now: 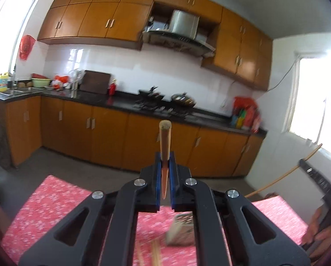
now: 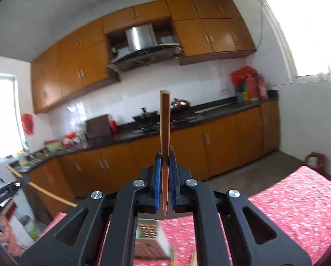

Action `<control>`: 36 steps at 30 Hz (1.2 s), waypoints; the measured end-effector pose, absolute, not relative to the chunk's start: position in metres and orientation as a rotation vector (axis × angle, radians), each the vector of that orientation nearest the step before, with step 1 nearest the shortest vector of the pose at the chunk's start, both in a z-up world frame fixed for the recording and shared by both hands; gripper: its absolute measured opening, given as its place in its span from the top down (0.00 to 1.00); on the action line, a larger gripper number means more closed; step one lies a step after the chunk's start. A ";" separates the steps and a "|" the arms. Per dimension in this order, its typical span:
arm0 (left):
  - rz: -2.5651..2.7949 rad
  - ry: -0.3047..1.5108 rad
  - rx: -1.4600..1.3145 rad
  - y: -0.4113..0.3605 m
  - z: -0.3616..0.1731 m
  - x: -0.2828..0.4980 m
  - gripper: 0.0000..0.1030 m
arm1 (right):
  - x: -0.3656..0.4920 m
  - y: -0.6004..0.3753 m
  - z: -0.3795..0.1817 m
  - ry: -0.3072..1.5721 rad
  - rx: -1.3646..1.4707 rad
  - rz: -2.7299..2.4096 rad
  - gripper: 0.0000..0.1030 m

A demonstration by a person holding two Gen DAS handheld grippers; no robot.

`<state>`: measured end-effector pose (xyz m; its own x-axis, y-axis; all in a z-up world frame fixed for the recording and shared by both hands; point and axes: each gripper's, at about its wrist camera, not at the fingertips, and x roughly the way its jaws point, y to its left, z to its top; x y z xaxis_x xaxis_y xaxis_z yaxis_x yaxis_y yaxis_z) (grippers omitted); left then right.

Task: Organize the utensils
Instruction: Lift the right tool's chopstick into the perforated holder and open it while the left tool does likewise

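Left wrist: left gripper (image 1: 164,166) clamps chopstick (image 1: 165,137), high above table (image 1: 54,199). Right gripper (image 2: 164,166) likewise pinches chopstick (image 2: 164,122). Holder (image 1: 181,230), blurred, possibly empty; more chopsticks (image 1: 154,252) left, insertion pending.

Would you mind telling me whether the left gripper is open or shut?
Shut on a chopstick: the left gripper has its blue pads pressed against both sides of it.

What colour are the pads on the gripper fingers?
Blue pads, clearest in the right wrist view.
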<state>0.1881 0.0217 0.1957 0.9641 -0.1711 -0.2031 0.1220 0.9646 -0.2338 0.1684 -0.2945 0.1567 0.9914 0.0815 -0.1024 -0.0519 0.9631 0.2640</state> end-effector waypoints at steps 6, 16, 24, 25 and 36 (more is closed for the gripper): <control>-0.239 0.263 -0.240 -0.007 0.182 0.194 0.93 | 0.183 -0.273 0.141 0.183 0.216 0.147 0.93; -0.235 0.393 -0.168 -0.040 0.130 0.230 0.93 | 0.208 -0.255 0.105 0.314 0.200 0.147 0.92; -0.213 0.407 -0.184 -0.031 0.121 0.230 0.81 | 0.198 -0.263 0.107 0.296 0.220 0.130 0.68; -0.211 0.402 -0.185 -0.030 0.122 0.229 0.80 | 0.196 -0.264 0.109 0.289 0.220 0.128 0.68; -0.102 0.364 -0.223 0.023 0.114 0.174 0.68 | 0.152 -0.300 0.076 0.350 0.230 -0.006 0.68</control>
